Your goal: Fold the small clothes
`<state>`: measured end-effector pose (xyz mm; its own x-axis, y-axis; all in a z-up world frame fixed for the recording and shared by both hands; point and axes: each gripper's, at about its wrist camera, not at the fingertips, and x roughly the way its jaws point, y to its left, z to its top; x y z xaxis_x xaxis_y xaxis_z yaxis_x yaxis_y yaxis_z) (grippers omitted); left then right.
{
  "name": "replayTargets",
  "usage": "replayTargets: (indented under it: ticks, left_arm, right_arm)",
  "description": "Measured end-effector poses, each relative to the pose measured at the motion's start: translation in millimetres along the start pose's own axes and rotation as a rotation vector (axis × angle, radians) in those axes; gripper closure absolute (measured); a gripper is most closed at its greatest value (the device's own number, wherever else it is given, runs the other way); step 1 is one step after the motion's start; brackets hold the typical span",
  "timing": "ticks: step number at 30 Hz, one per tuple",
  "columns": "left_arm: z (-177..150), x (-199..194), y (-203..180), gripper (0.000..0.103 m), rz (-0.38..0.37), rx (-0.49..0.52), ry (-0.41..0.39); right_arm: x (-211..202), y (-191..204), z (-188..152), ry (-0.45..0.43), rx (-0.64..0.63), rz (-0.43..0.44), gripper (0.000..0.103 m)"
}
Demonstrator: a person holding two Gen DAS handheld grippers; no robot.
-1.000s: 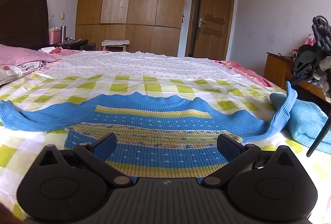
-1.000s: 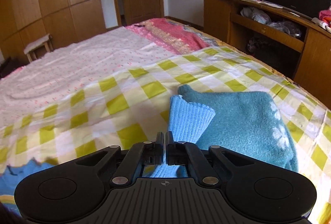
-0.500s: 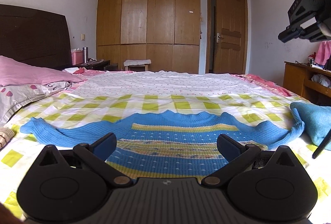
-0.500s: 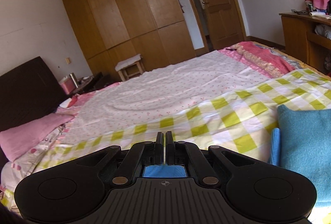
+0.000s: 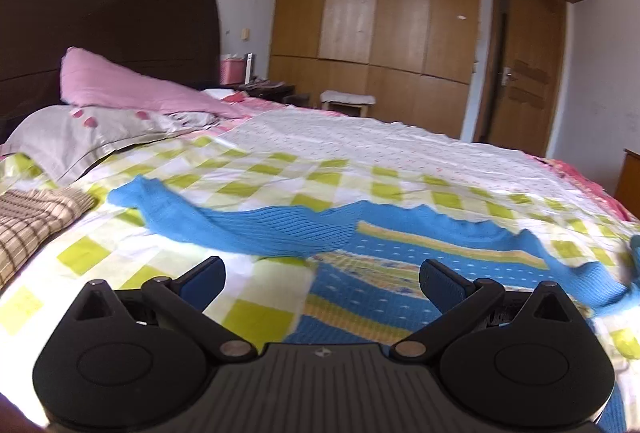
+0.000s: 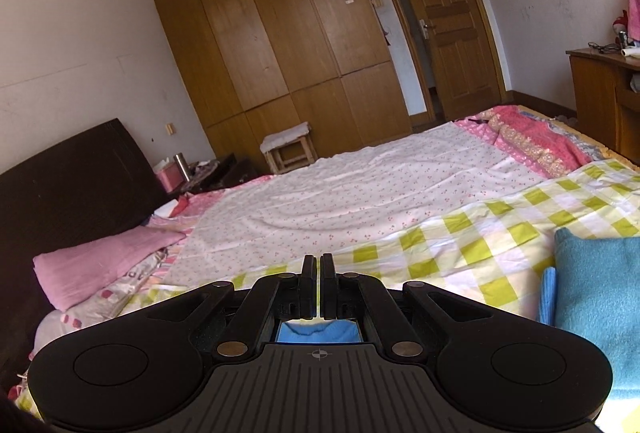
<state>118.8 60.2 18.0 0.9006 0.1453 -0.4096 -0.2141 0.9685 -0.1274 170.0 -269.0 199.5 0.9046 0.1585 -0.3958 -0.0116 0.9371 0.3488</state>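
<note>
A small blue sweater point(image 5: 400, 257) with yellow and patterned stripes lies spread flat on the checked bedspread point(image 5: 280, 173). Its left sleeve point(image 5: 192, 217) stretches out to the left. My left gripper point(image 5: 322, 275) is open and empty, low over the sweater's lower left part. My right gripper point(image 6: 319, 283) is shut; the jaws are pressed together. Blue knit fabric point(image 6: 318, 331) shows just beneath its jaws, but the frames do not show whether it is pinched between the fingers.
A folded teal towel point(image 6: 596, 297) lies at the right on the bed. Pink pillow point(image 5: 132, 89) and grey pillow point(image 5: 80, 137) lie by the dark headboard point(image 5: 108, 29). A brown checked cloth point(image 5: 28, 221) lies at left. Wooden wardrobe point(image 6: 280, 33) and door point(image 6: 444, 13) stand behind.
My left gripper has swung left, so the sweater's left sleeve and the pillows come into view. My right gripper has lifted and turned left, staying shut, away from the teal towel.
</note>
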Motion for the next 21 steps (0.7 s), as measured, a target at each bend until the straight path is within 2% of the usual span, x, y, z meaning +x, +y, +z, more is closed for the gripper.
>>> replayTargets:
  ticks: [2, 4, 7, 11, 14, 17, 21]
  left_arm:
    - [1.2, 10.5, 15.8, 0.000, 0.069, -0.026, 0.017]
    - [4.0, 16.0, 28.1, 0.000, 0.104, -0.059, 0.025]
    - [10.6, 16.6, 40.1, 0.000, 0.110, -0.080, 0.016]
    - [14.6, 11.5, 39.7, 0.000, 0.108, -0.033, -0.026]
    - [13.4, 10.2, 33.0, 0.000, 0.070, -0.024, -0.032]
    - [12.6, 10.1, 16.6, 0.000, 0.032, 0.004, -0.047]
    - [14.5, 9.4, -7.3, 0.000, 0.006, 0.017, -0.074]
  right_arm:
    - [-3.7, 0.0, -8.1, 0.013, 0.004, 0.017, 0.103]
    - [-3.7, 5.7, -17.6, 0.032, -0.010, 0.040, 0.103]
    - [9.1, 18.7, -27.2, 0.071, -0.026, 0.077, 0.103]
    - [36.0, 38.5, -40.8, 0.115, -0.056, 0.094, 0.103]
    - [51.2, 27.3, -49.0, 0.130, -0.066, 0.003, 0.102]
    - [69.2, -9.2, -51.4, 0.165, -0.037, -0.146, 0.093]
    - [94.8, -72.5, -55.9, 0.202, 0.017, -0.317, 0.093]
